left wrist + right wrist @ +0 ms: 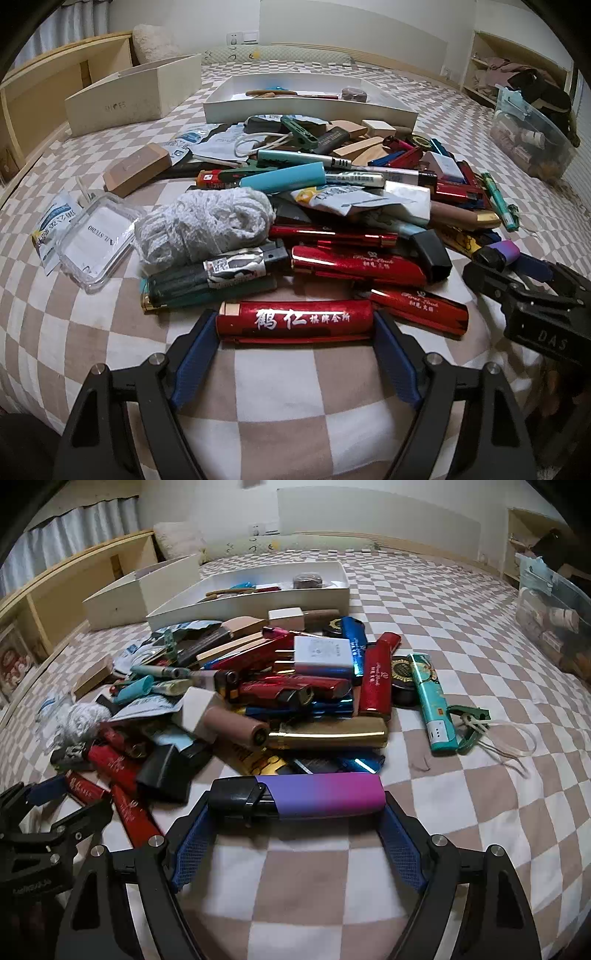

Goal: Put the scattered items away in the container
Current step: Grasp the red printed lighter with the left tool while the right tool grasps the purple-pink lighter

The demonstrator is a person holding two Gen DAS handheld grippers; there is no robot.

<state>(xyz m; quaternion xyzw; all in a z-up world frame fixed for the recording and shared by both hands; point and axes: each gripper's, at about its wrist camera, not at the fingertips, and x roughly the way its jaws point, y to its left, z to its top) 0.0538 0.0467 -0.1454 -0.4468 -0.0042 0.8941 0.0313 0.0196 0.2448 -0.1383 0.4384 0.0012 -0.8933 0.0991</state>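
Note:
A pile of lighters, packets and small items (332,199) lies on the checked bed cover, also seen in the right wrist view (280,686). Behind it stands a white shallow tray (306,107) (251,602) holding a few items. My left gripper (295,321) is shut on a red lighter with white characters (295,317), held end to end between the blue pads at the pile's near edge. My right gripper (297,797) is shut on a purple-pink lighter with a black cap (306,795), at the pile's near right edge. The right gripper also shows in the left wrist view (517,280).
A cream shoe box (136,96) sits left of the tray. A clear plastic bin (532,136) with clutter stands at the right. A clear case (96,240) and a wooden block (136,168) lie left of the pile. A teal lighter (432,705) and green clip (472,723) lie right.

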